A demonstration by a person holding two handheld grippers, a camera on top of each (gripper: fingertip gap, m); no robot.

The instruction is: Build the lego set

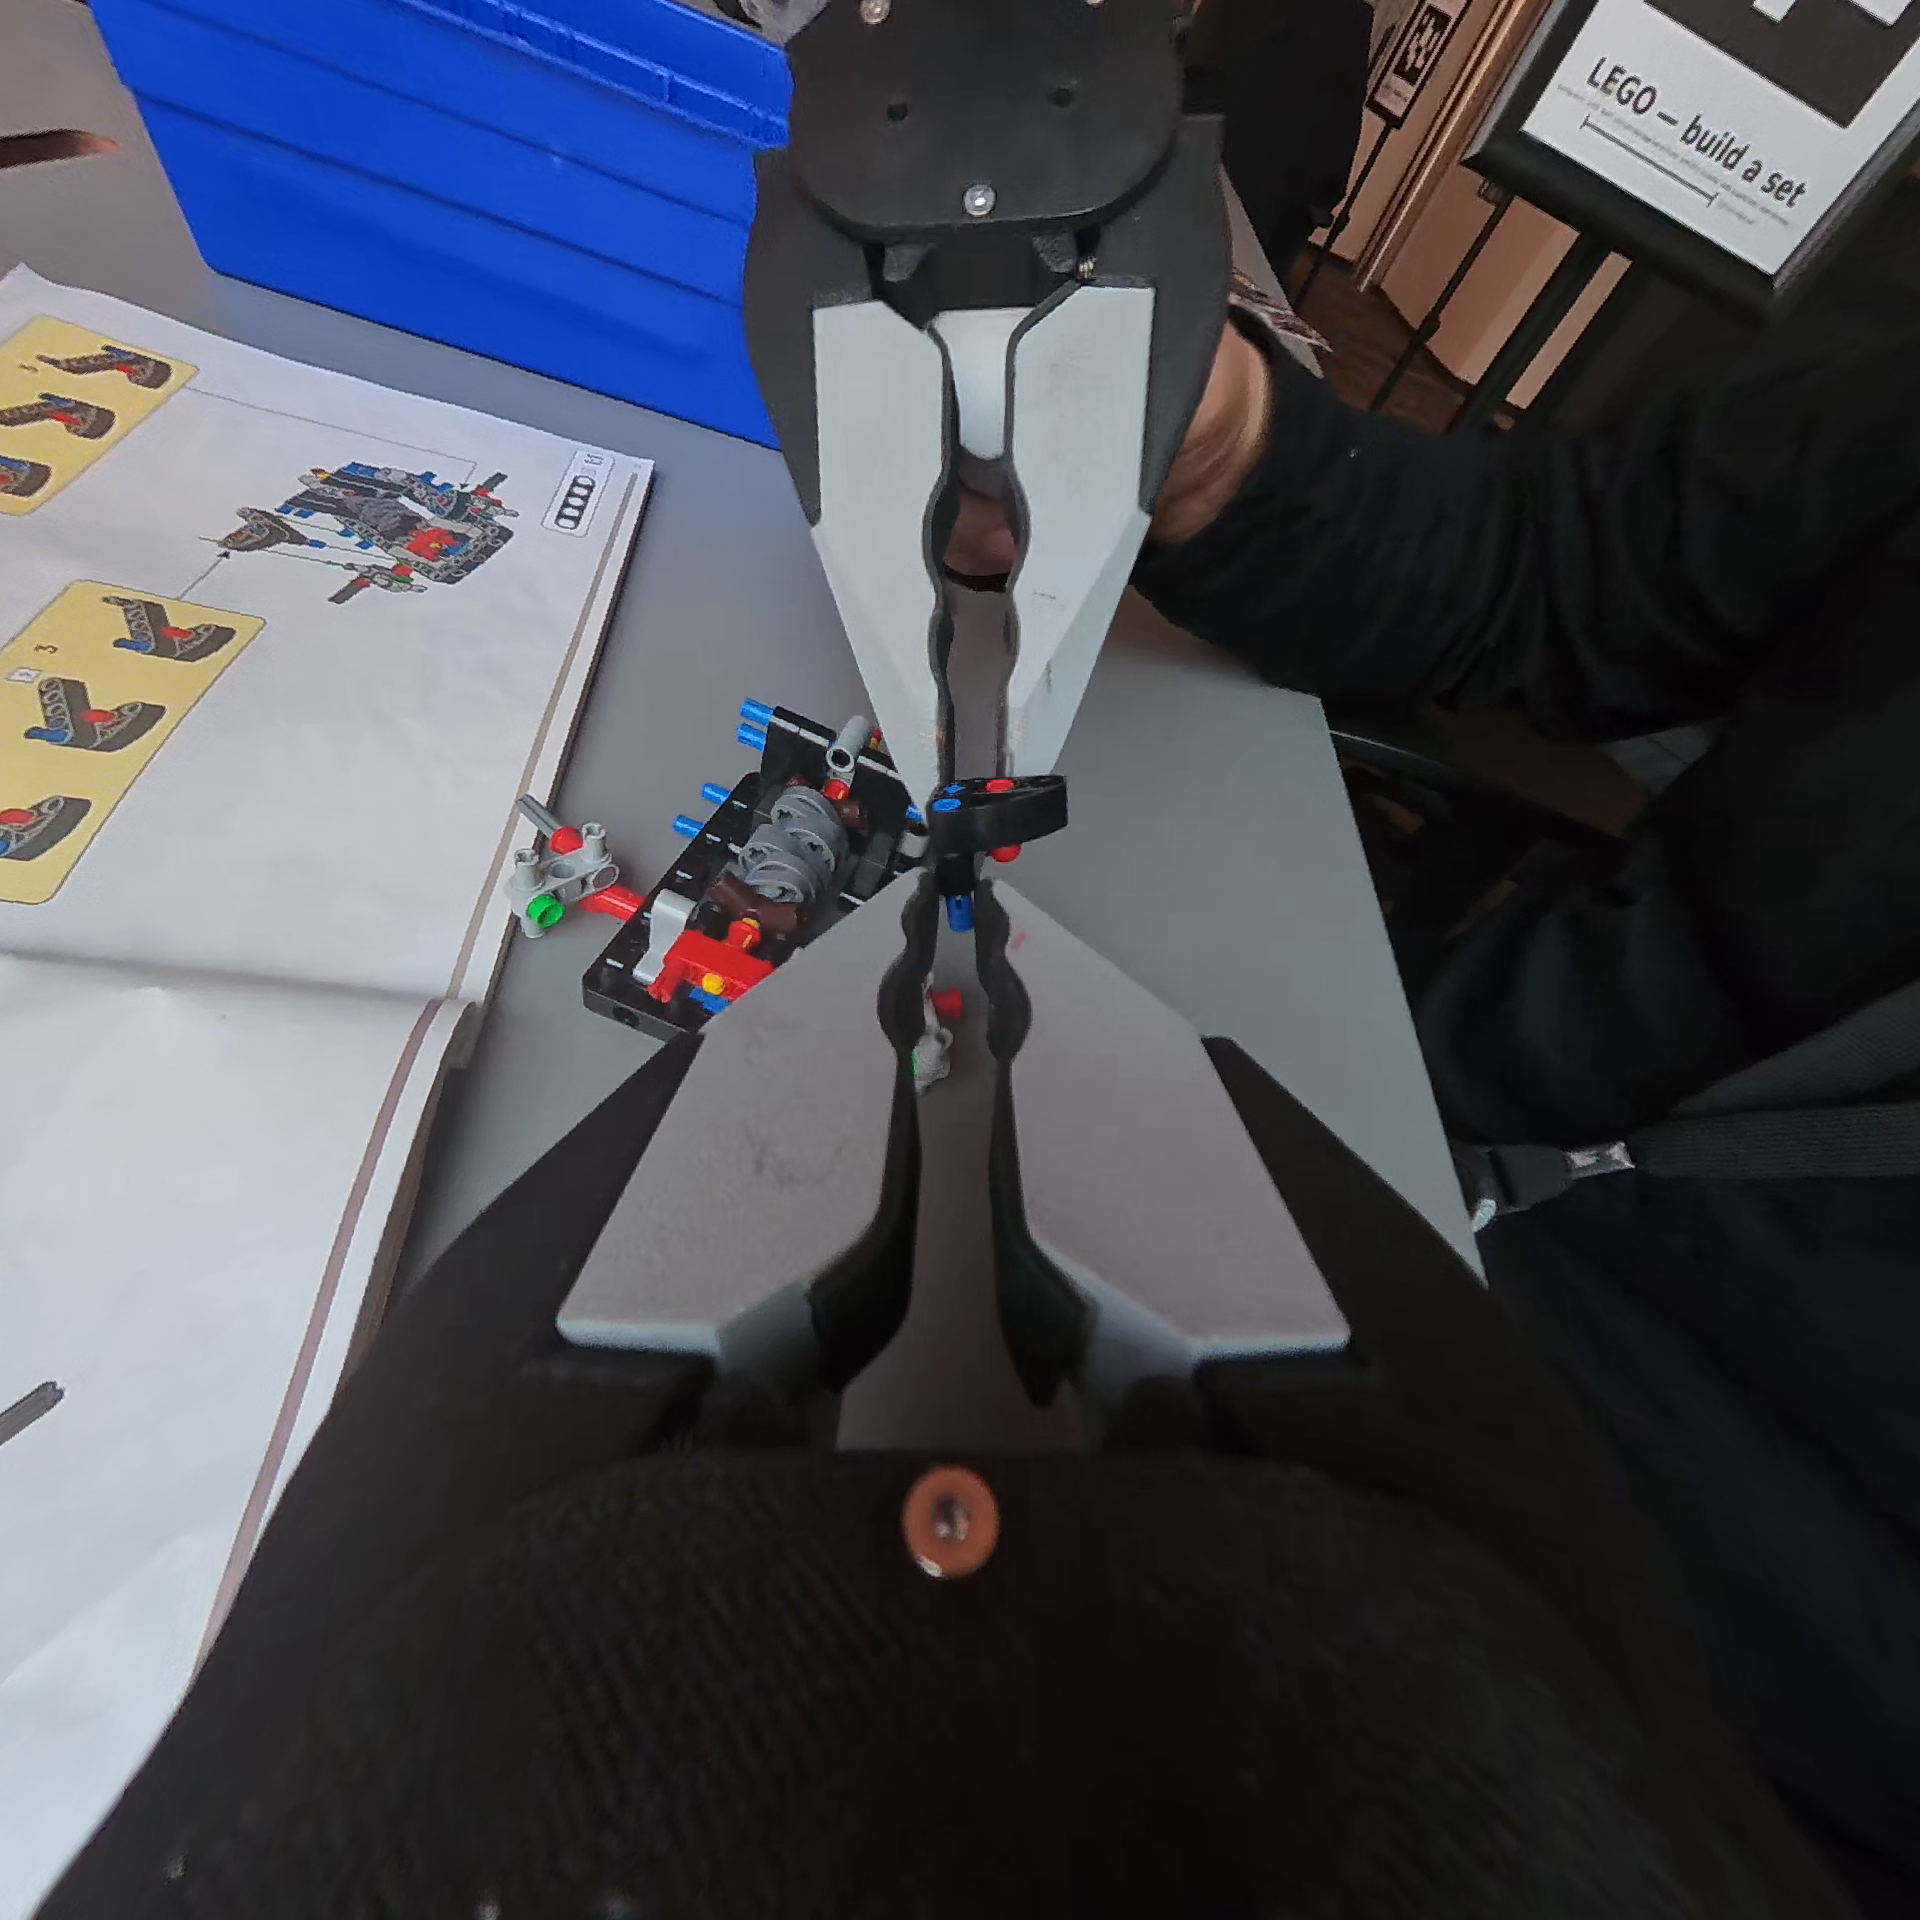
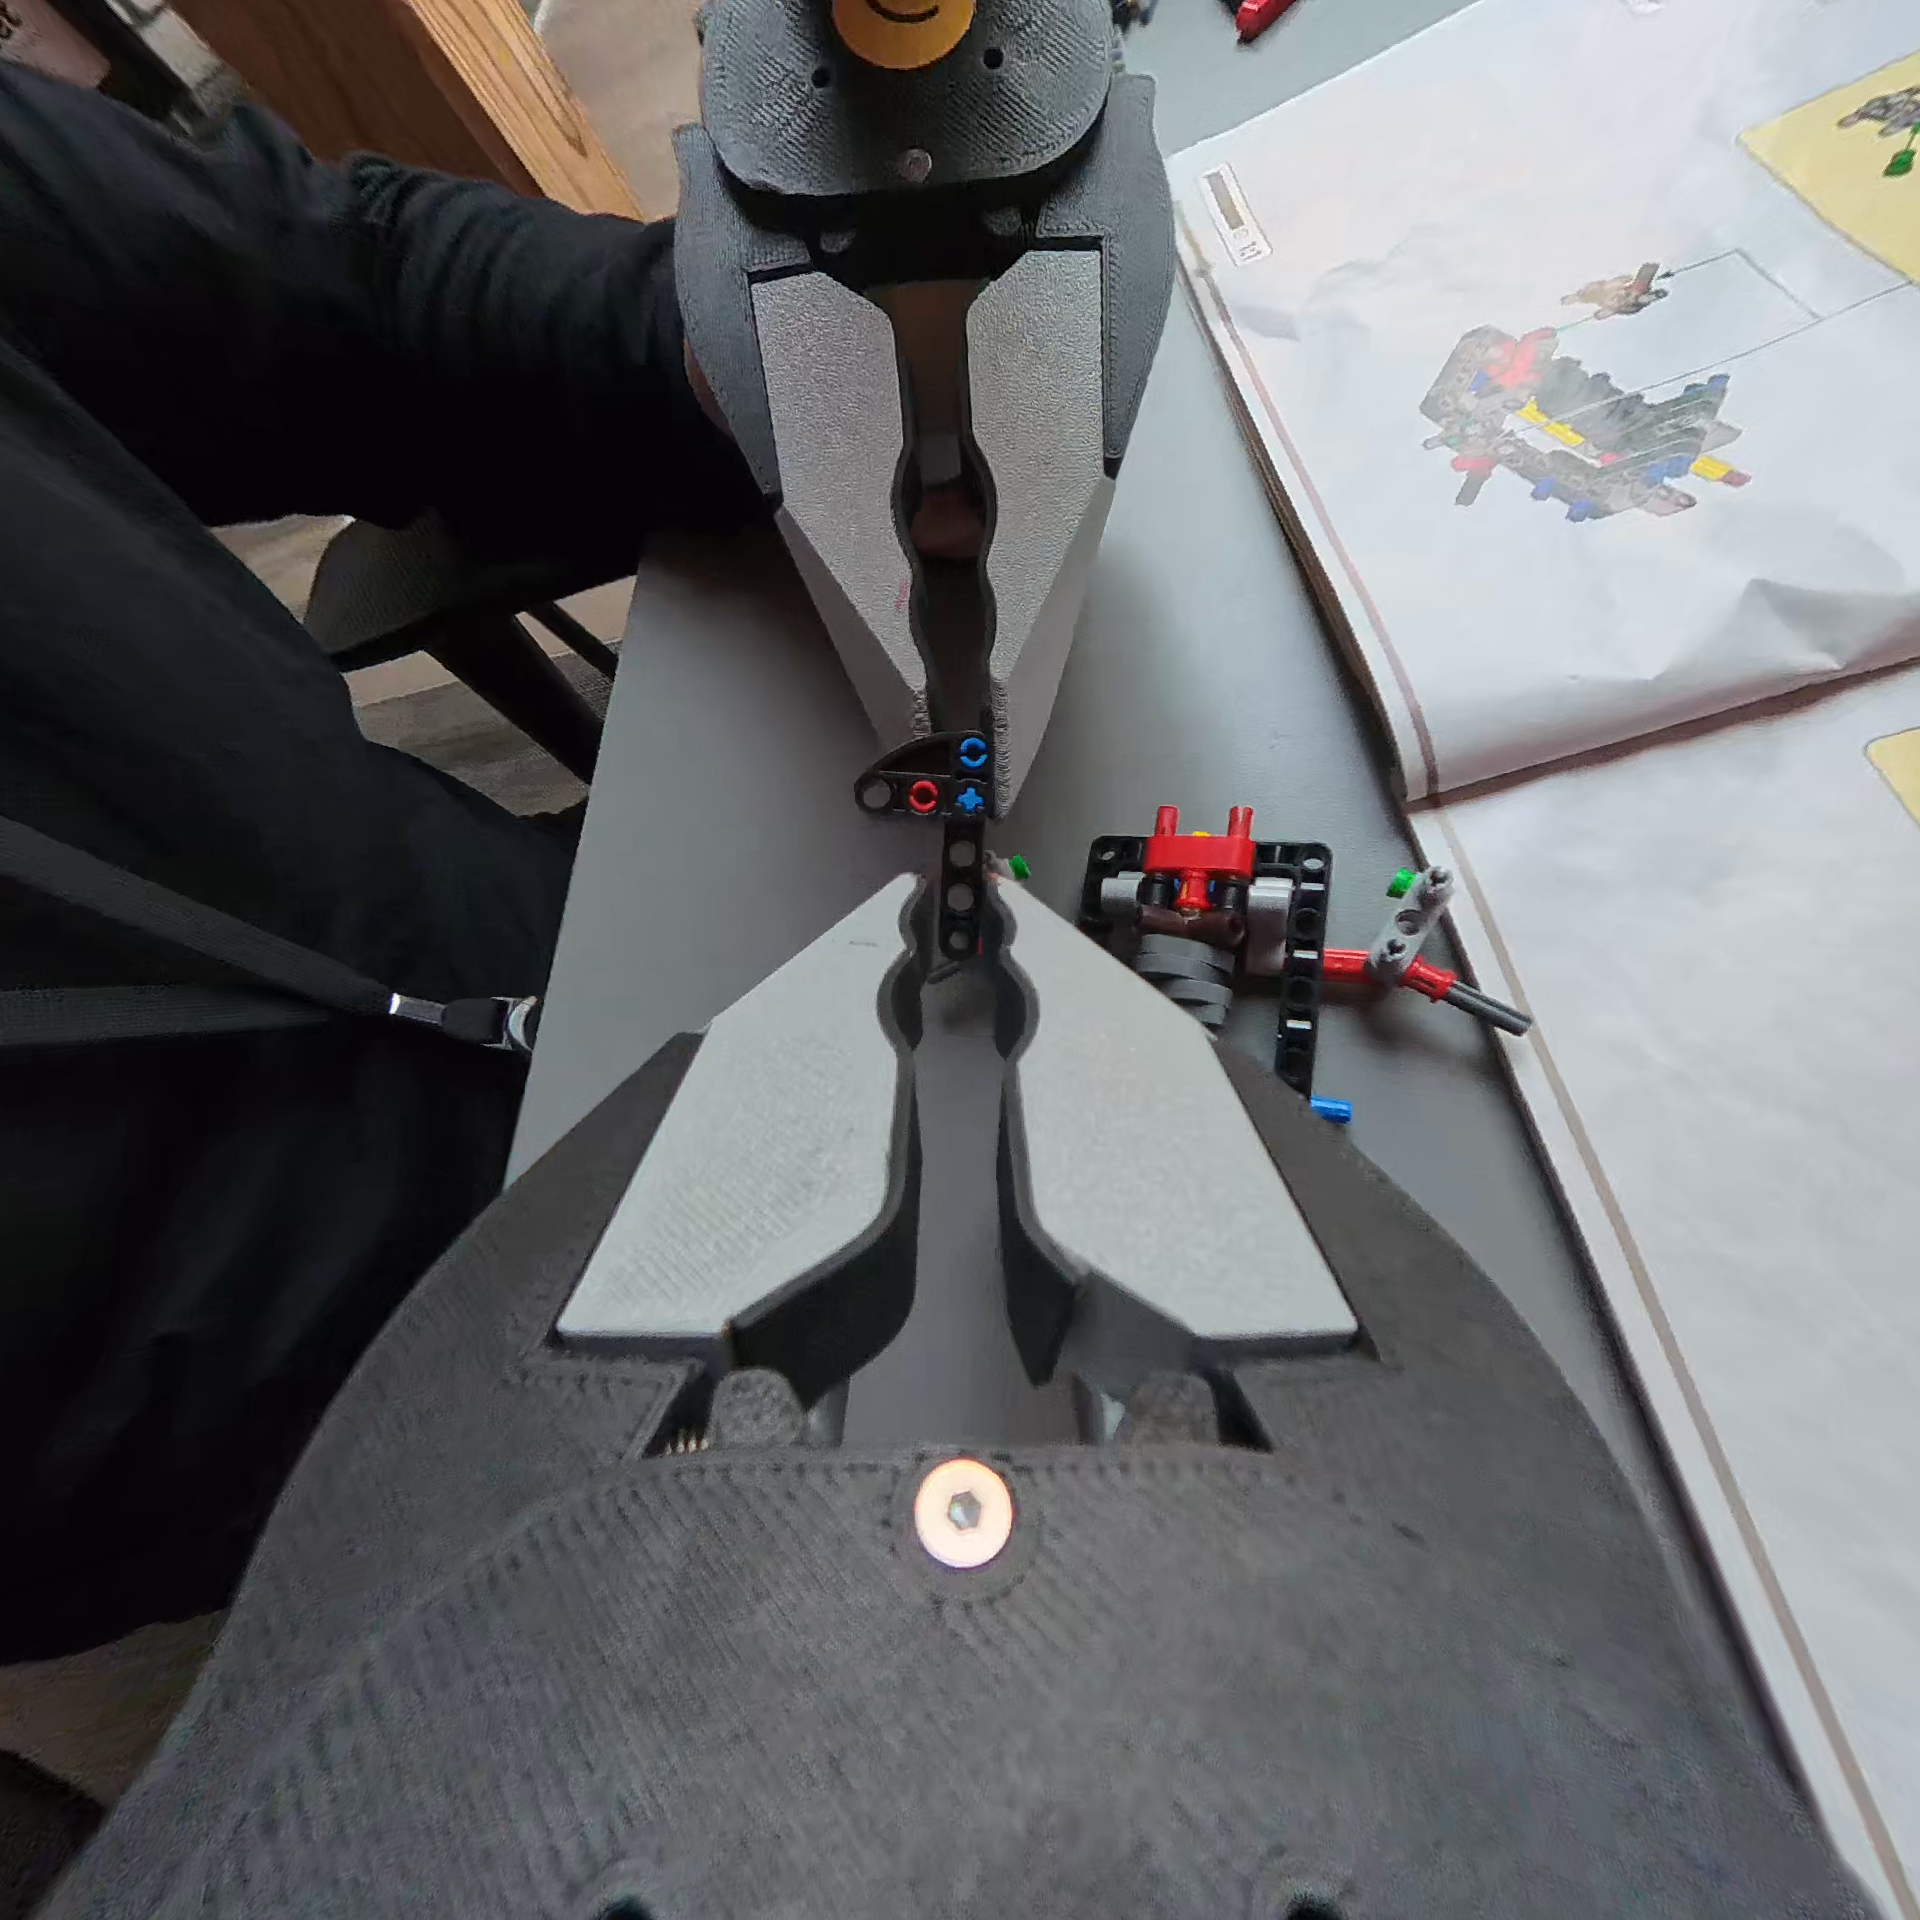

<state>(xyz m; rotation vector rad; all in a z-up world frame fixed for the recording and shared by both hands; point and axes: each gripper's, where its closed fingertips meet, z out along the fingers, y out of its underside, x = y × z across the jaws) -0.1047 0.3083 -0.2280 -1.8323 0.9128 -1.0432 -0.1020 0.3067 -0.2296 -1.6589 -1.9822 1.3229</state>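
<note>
A small black sub-assembly hangs between the two grippers above the grey table: a curved black piece (image 1: 1013, 810) (image 2: 914, 774) with red and blue pins, joined to a thin black holed beam (image 2: 960, 894). My left gripper (image 1: 954, 896) is shut on its end with a blue pin; it comes in from the top of the right wrist view (image 2: 971, 727). My right gripper (image 2: 961, 909) is shut on the beam; it comes in from the top of the left wrist view (image 1: 961, 764). The main black-framed build (image 1: 748, 883) (image 2: 1205, 914), with grey gears and red parts, lies on the table beside them.
A grey connector cluster (image 1: 561, 873) (image 2: 1413, 935) with a green pin and a red axle lies by the open instruction booklet (image 1: 260, 675) (image 2: 1610, 416). A blue bin (image 1: 447, 187) stands behind. A small loose piece (image 1: 935, 1039) lies under my left gripper. The table edge (image 1: 1351, 790) (image 2: 592, 831) is close, with a person's black sleeve (image 1: 1455, 540) beyond. Both grippers' tips are close together, under 4 cm apart.
</note>
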